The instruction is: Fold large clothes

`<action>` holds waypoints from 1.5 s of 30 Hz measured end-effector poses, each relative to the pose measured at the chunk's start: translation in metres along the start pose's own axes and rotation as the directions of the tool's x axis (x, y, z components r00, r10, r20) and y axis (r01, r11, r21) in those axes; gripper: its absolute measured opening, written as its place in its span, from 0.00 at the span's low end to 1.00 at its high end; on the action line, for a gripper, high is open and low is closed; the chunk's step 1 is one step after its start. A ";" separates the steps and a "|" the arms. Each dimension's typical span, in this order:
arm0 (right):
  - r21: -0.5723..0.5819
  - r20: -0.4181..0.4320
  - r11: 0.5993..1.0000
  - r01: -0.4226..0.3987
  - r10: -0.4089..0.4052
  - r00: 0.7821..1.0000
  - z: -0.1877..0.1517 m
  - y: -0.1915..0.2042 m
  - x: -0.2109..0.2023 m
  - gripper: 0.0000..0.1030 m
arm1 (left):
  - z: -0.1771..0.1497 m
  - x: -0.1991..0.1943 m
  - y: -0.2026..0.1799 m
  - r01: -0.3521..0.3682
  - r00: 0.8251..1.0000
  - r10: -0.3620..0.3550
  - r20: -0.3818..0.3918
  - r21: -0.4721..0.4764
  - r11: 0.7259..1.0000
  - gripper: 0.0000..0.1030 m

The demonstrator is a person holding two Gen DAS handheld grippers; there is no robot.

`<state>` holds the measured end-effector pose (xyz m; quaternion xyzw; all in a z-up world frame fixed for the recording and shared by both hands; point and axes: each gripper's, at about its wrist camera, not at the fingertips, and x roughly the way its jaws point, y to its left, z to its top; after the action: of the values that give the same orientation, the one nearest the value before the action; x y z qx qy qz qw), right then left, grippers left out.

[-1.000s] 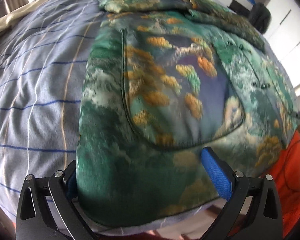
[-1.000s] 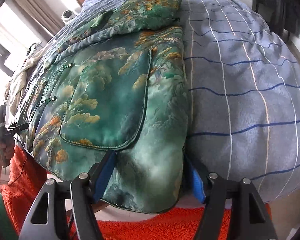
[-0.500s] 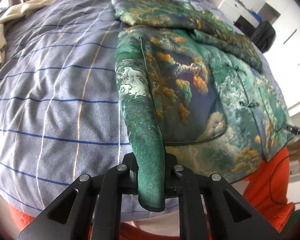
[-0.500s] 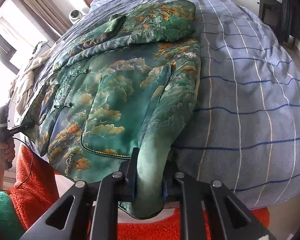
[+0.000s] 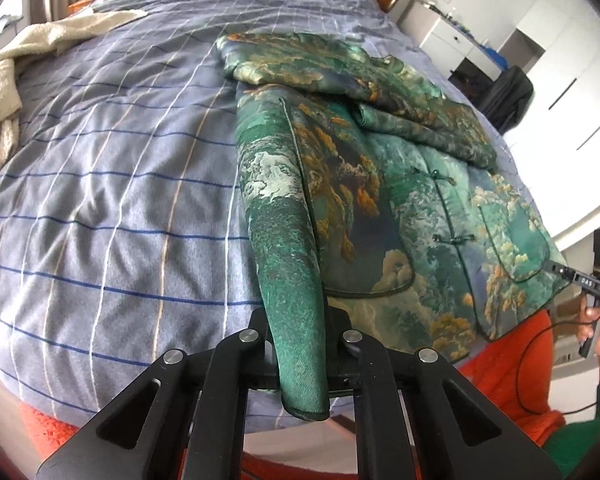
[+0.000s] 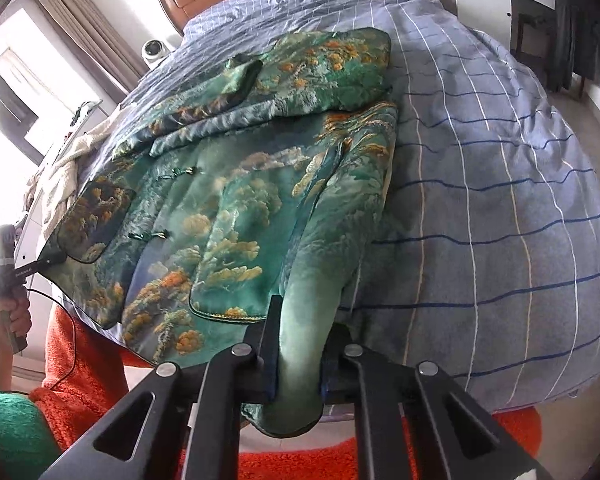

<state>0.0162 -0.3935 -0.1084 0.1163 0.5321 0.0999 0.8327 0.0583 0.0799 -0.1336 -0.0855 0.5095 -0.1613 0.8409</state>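
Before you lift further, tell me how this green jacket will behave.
Probably floppy: the green jacket bunches into a narrow ridge where the left gripper and right gripper pinch its hem. Its sheen suggests slippery cloth. It looks padded, so perhaps weighty.

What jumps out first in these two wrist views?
The green brocade jacket, spread across the blue checked bedspread, buttons fastened. Each bottom corner is pinched: left gripper and right gripper are both shut on the hem, which is pulled up off the bed. An orange rug shows below the bed edge.
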 end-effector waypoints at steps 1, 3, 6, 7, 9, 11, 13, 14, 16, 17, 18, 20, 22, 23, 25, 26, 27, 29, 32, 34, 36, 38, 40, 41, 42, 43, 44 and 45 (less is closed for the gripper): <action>0.000 0.002 1.000 -0.003 0.003 1.000 -0.001 0.001 -0.001 0.13 | 0.000 -0.001 0.000 0.002 1.000 -0.002 0.003 -0.001 1.000 0.08; -0.007 0.005 1.000 -0.005 0.005 1.000 -0.002 0.003 -0.005 0.12 | 0.000 -0.003 0.000 0.007 1.000 -0.007 0.007 -0.001 1.000 0.08; -0.008 0.011 1.000 -0.009 0.010 1.000 -0.003 0.005 -0.010 0.12 | -0.001 -0.008 0.000 0.010 1.000 -0.010 0.008 -0.001 1.000 0.08; -0.006 0.012 1.000 -0.012 0.012 1.000 -0.003 0.005 -0.011 0.12 | -0.001 -0.009 0.000 0.010 1.000 -0.010 0.008 0.001 1.000 0.08; -0.009 0.012 1.000 -0.016 0.016 1.000 -0.003 0.006 -0.014 0.12 | 0.000 -0.010 0.000 0.009 1.000 -0.009 0.008 0.002 1.000 0.08; -0.009 0.011 1.000 -0.021 0.021 1.000 -0.002 0.006 -0.016 0.12 | 0.002 -0.012 0.000 0.012 1.000 -0.012 0.007 -0.001 1.000 0.08; -0.010 0.009 1.000 -0.027 0.027 1.000 -0.002 0.006 -0.020 0.12 | 0.003 -0.014 0.000 0.011 1.000 -0.011 0.008 -0.004 1.000 0.08; -0.012 0.008 0.999 -0.031 0.031 0.999 0.001 0.005 -0.021 0.12 | 0.003 -0.015 0.000 0.013 1.000 -0.013 0.011 -0.007 1.000 0.08; -0.013 0.013 0.999 -0.038 0.039 0.999 0.002 0.005 -0.026 0.12 | 0.003 -0.018 0.000 0.013 1.000 -0.013 0.015 -0.016 1.000 0.08; -0.013 0.015 0.999 -0.045 0.045 0.999 0.002 0.004 -0.029 0.12 | 0.002 -0.019 0.000 0.013 1.000 -0.012 0.015 -0.020 1.000 0.08; -0.013 0.016 0.999 -0.051 0.051 0.999 0.002 0.004 -0.032 0.12 | 0.001 -0.020 0.001 0.012 1.000 -0.012 0.014 -0.024 1.000 0.08; -0.012 0.011 0.998 -0.060 0.060 0.998 0.000 0.003 -0.035 0.12 | -0.002 -0.022 0.002 0.013 1.000 -0.012 0.009 -0.031 0.999 0.08; -0.005 -0.001 0.998 -0.065 0.065 0.998 -0.006 0.002 -0.036 0.12 | -0.008 -0.022 0.004 0.011 1.000 -0.011 -0.005 -0.038 0.999 0.08; -0.002 -0.008 0.998 -0.066 0.066 0.998 -0.009 0.001 -0.037 0.12 | -0.011 -0.021 0.006 0.009 1.000 -0.010 -0.016 -0.044 0.999 0.08; 0.016 -0.029 0.998 -0.065 0.066 0.997 -0.018 -0.003 -0.035 0.12 | -0.017 -0.019 0.010 0.007 0.999 -0.009 -0.041 -0.061 0.998 0.08; 0.026 -0.034 0.997 -0.067 0.068 0.997 -0.020 -0.004 -0.035 0.12 | -0.018 -0.018 0.011 0.007 0.999 -0.010 -0.053 -0.070 0.998 0.08; 0.047 -0.041 0.996 -0.074 0.076 0.996 -0.024 -0.007 -0.035 0.12 | -0.020 -0.019 0.013 0.007 0.998 -0.013 -0.067 -0.080 0.997 0.08; 0.093 -0.056 0.990 -0.102 0.108 0.993 -0.029 -0.011 -0.039 0.12 | -0.029 -0.029 0.017 0.011 0.995 -0.020 -0.093 -0.090 0.996 0.08; 0.156 -0.071 0.972 -0.173 0.185 0.980 -0.033 -0.012 -0.055 0.11 | -0.033 -0.057 0.017 0.029 0.993 -0.037 -0.110 -0.074 0.997 0.08; 0.212 -0.034 0.946 -0.244 0.257 0.966 -0.028 -0.013 -0.075 0.11 | -0.022 -0.079 0.021 0.073 0.993 -0.083 -0.085 -0.109 0.991 0.08; 0.245 0.024 0.924 -0.295 0.299 0.954 -0.012 -0.015 -0.090 0.11 | 0.005 -0.092 0.027 0.132 0.990 -0.138 -0.024 -0.152 0.980 0.08; 0.226 0.086 0.916 -0.331 0.319 0.944 0.018 -0.018 -0.098 0.11 | 0.041 -0.099 0.032 0.178 0.984 -0.171 0.058 -0.165 0.970 0.08; 0.205 0.140 0.911 -0.359 0.335 0.932 0.057 -0.025 -0.095 0.11 | 0.086 -0.094 0.036 0.205 0.975 -0.184 0.126 -0.174 0.963 0.08; 0.203 0.161 0.907 -0.369 0.341 0.926 0.073 -0.028 -0.091 0.11 | 0.100 -0.090 0.035 0.207 0.972 -0.182 0.146 -0.179 0.962 0.08; 0.196 0.182 0.905 -0.376 0.343 0.921 0.094 -0.032 -0.084 0.11 | 0.130 -0.080 0.036 0.209 0.968 -0.180 0.175 -0.166 0.964 0.08; 0.186 0.206 0.909 -0.372 0.334 0.920 0.118 -0.038 -0.074 0.11 | 0.151 -0.069 0.035 0.195 0.968 -0.164 0.192 -0.157 0.968 0.08; 0.183 0.218 0.911 -0.370 0.330 0.919 0.135 -0.039 -0.067 0.11 | 0.171 -0.058 0.035 0.181 0.969 -0.149 0.199 -0.155 0.971 0.08; 0.187 0.230 0.910 -0.371 0.326 0.917 0.153 -0.042 -0.057 0.11 | 0.193 -0.042 0.035 0.167 0.971 -0.136 0.198 -0.150 0.975 0.08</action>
<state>0.1331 -0.4630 -0.0094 0.3129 0.4269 0.1745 0.8303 0.2178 0.1234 -0.0195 -0.2083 0.4321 -0.1737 0.8601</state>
